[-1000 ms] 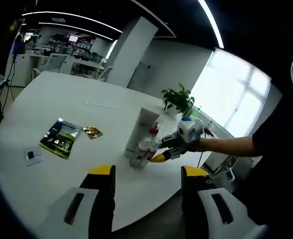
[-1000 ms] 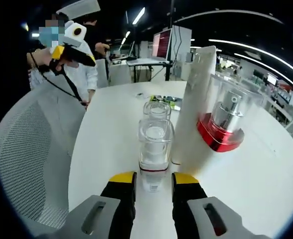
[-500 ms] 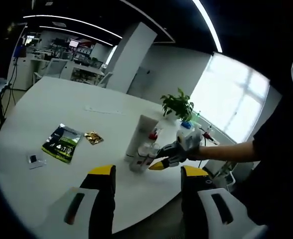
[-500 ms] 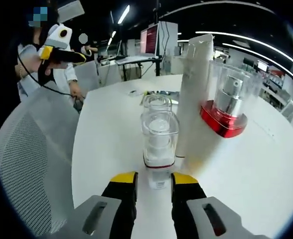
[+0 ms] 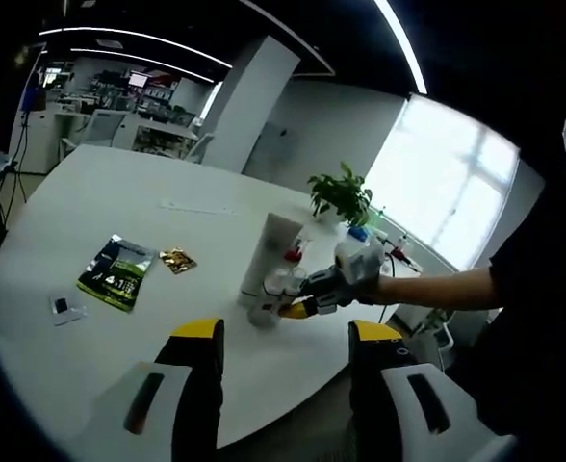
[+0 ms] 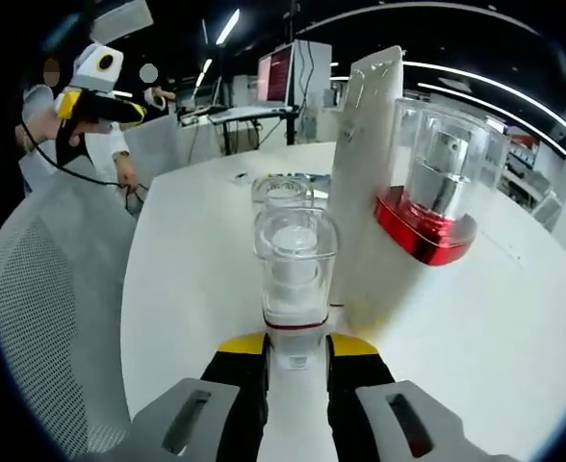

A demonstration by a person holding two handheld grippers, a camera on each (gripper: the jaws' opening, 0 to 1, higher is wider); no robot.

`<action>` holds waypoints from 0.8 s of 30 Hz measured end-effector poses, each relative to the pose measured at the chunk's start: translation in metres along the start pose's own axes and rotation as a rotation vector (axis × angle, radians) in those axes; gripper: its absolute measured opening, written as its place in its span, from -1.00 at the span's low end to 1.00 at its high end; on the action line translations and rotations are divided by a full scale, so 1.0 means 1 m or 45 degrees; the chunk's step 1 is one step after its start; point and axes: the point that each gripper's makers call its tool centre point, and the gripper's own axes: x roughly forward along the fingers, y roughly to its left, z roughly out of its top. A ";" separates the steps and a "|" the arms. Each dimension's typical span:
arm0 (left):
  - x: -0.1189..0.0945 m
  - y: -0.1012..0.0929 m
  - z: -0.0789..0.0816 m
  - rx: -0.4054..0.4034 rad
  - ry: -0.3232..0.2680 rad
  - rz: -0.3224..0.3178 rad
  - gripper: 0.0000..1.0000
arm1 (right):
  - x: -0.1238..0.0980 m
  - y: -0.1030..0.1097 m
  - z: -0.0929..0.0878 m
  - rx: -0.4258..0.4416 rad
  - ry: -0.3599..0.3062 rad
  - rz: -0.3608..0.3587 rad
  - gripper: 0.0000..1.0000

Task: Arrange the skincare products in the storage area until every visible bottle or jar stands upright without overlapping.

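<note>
My right gripper (image 6: 295, 344) clamps the base of a clear bottle (image 6: 294, 279), upright on the white surface (image 6: 514, 327), just left of a white tube (image 6: 360, 192) and red-based pump bottle (image 6: 432, 192). My left gripper (image 5: 281, 339) hangs wide open, well short of them.

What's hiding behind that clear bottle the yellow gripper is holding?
Right behind the clear bottle stands a second clear-capped bottle; its top shows, its lower part is covered. The white tube stands beside them.
</note>
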 end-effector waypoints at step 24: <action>0.005 0.006 -0.006 0.037 0.078 0.017 -0.05 | -0.065 0.024 -0.038 0.165 -0.025 -0.080 -0.46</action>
